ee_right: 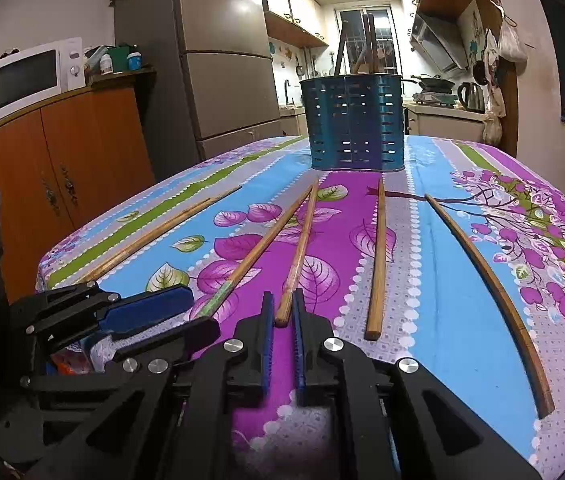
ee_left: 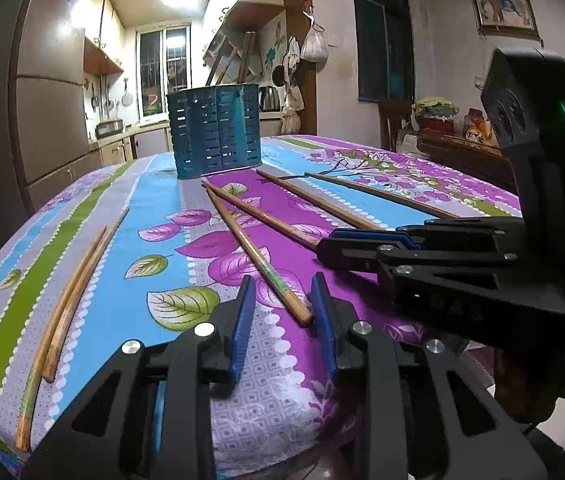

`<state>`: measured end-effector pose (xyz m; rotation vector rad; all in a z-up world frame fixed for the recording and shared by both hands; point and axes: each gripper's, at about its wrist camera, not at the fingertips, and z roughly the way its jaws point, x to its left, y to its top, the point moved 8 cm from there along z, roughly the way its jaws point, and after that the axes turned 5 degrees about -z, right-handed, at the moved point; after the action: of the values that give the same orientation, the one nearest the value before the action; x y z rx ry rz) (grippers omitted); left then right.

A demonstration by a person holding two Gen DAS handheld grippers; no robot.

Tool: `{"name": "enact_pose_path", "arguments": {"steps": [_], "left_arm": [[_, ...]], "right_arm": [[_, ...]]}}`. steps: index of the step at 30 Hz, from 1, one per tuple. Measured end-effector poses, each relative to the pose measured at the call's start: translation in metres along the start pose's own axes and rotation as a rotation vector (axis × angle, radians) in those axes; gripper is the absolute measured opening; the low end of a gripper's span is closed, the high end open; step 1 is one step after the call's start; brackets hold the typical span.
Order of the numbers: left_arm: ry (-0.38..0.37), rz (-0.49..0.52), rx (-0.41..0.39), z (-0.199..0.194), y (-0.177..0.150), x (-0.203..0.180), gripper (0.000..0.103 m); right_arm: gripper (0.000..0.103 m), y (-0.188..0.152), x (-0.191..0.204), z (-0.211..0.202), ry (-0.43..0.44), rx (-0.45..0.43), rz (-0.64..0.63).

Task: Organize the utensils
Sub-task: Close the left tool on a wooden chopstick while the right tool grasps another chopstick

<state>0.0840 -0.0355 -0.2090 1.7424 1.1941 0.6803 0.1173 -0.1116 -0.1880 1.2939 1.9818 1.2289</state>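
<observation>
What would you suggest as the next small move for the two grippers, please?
Probably close the left gripper fully on the chopstick whose near end lies between its pads, since the right gripper already looks shut on its chopstick.

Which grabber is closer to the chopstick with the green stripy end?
Left. The left gripper has its fingers on either side of the green-banded wooden chopstick, at its near tip. The right gripper sits beside it, closed around the neighbouring plain wooden chopstick.
</observation>
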Motion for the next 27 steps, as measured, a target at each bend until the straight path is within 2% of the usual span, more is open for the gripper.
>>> {"name": "enact_pose_path", "arguments": {"steps": [3, 6, 7, 8, 15, 21, 27], "left_arm": [[0.002, -0.006, -0.016, -0.001, -0.001, 0.0, 0.028], [0.005, 0.0, -0.024, -0.001, -0.001, 0.0, 0.028], [0.005, -0.003, -0.024, -0.002, -0.001, 0.0, 0.026], [0.01, -0.006, -0.023, -0.002, -0.002, 0.0, 0.016], [0.027, -0.027, -0.032, -0.006, 0.004, 0.009, 0.011], [0.03, -0.03, -0.094, -0.024, 0.028, 0.012, 0.009], [0.025, -0.02, -0.181, -0.048, 0.067, 0.011, 0.007]], "right_arm": [[0.015, 0.0, 0.002, 0.001, -0.002, -0.007, -0.008], [0.012, 0.001, 0.005, 0.001, -0.024, -0.008, -0.02], [0.01, 0.0, 0.004, 0.001, -0.038, -0.013, -0.019], [0.01, 0.0, 0.003, 0.0, -0.037, -0.018, -0.013], [0.008, 0.005, -0.004, -0.012, -0.053, -0.064, 0.019], [0.008, 0.027, -0.006, -0.039, -0.063, -0.121, -0.005], [0.008, 0.062, -0.008, -0.072, -0.078, -0.2, -0.051]]}}
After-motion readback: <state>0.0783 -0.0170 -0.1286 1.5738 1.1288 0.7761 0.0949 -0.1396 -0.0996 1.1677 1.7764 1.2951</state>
